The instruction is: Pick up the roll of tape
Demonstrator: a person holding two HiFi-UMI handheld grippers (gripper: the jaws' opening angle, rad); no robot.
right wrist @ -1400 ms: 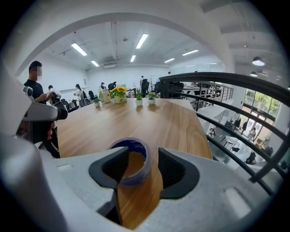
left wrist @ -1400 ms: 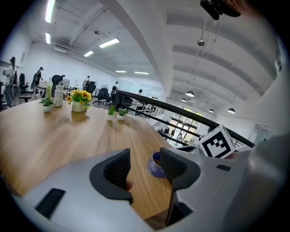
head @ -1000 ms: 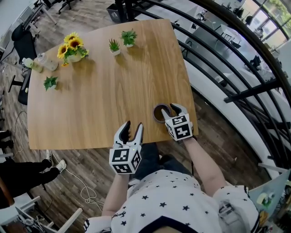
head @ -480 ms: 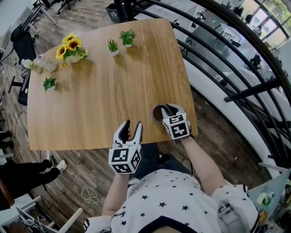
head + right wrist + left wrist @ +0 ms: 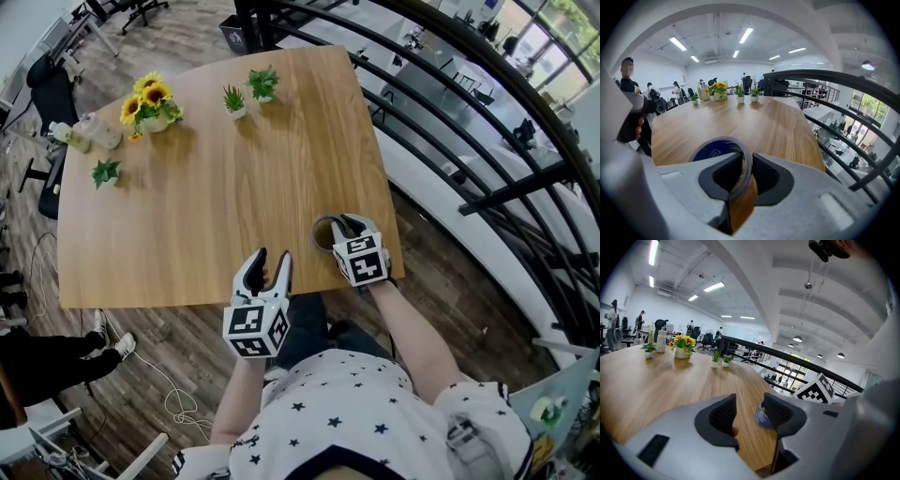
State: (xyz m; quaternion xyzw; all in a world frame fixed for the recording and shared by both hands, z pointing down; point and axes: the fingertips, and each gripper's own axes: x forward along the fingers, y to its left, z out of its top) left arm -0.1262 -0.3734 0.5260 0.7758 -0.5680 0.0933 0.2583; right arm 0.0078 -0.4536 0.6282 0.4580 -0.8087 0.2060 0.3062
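**Right claw [image 5: 349,225] nipped onto the roll of tape [image 5: 322,234] near the bench's [image 5: 234,187] near right corner**

The roll of tape [image 5: 712,152] lies flat near the bench edge. The right claw [image 5: 747,164] has just been closing and pinches the roll's wall, one pad inside the ring and one outside. The left claw [image 5: 267,262] hangs just beside it at the bench edge, jaws wide though lately easing in, with nothing between them [image 5: 750,411]. The sunflowers [image 5: 150,98] and potted plants [image 5: 234,96] stand well apart at the far side. The print on the blue core is too small to read.

Tape roll [image 5: 742,199]: brown packing tape w/ a blue printed core, lying flat on the desk [image 5: 234,187] near its 5 o'clock corner. Its near wall's pinched btwn the right gripper [image 5: 747,161] jaws, which have just been closing.
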